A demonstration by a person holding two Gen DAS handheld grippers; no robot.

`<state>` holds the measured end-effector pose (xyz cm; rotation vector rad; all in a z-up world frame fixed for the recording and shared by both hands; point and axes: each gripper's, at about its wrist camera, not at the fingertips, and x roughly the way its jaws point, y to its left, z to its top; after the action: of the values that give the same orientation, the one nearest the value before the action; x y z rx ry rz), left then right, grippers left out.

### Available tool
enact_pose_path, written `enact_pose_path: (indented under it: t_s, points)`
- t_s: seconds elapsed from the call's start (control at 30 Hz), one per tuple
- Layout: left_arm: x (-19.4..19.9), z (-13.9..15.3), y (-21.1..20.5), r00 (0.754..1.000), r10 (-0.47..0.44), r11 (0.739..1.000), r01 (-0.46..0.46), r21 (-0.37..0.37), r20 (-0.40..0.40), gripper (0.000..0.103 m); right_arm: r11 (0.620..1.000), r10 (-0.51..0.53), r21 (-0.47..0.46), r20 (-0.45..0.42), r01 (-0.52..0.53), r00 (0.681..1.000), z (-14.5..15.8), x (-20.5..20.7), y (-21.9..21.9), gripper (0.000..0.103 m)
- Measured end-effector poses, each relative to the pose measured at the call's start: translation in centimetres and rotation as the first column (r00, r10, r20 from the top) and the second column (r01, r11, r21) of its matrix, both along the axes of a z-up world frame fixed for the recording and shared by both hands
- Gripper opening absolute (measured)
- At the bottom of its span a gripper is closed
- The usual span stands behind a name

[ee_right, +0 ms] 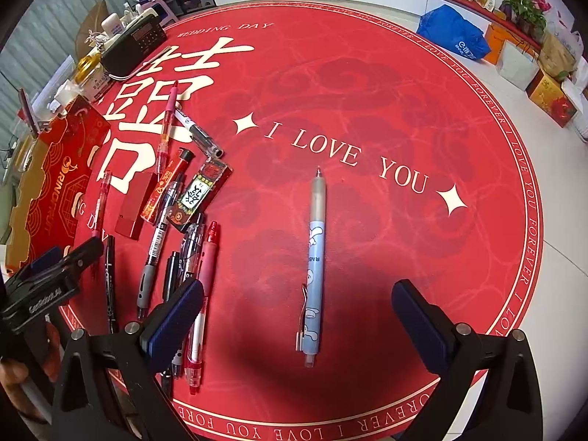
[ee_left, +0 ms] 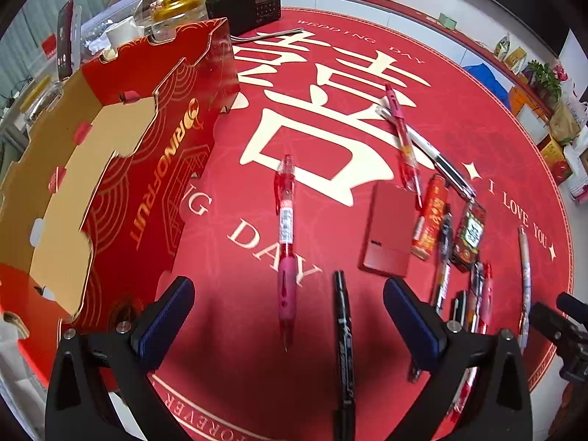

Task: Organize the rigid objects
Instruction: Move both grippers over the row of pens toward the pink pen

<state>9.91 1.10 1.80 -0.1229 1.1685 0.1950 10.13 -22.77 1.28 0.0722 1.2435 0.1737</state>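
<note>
Red pen [ee_left: 286,220] lies between my wide-open, empty left gripper [ee_left: 288,316], ready for the box [ee_left: 158,169]; my right gripper [ee_right: 297,323] gapes empty too.

Right gripper [ee_right: 294,316]: being held with jaws spread wide above the mat, nothing between the pads.
Blue pen [ee_right: 315,257]: lying alone between the fingers, tip pointing away, well apart from the other pens.
Round red mat [ee_right: 367,92]: being used as the work surface; "I LOVE YOU" printed in cream.
Pen cluster [ee_right: 176,228]: lying scattered at left, several overlapping, beside a small red box [ee_right: 134,204].
Red carton [ee_right: 51,183]: standing at the left edge.
Left gripper [ee_right: 55,268]: partly seen at lower left; jaw state being obscured.
</note>
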Motion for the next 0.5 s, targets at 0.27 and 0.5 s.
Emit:
enact_pose_path:
  t_s: [0.27,0.5]
  points:
    - [2.0,0.0,0.8,0.995,-0.082,0.996,0.084,-0.034,0.065,0.103,1.0,0.012,0.001,0.012,-0.012,1.0,0.3,0.6,0.7,0.103]
    - [2.9,-0.9,2.8,0.997,-0.067,0.998,0.067,-0.017,0.033,0.103,1.0,0.026,-0.004,0.018,-0.026,1.0,0.4,1.2,1.2,0.103]
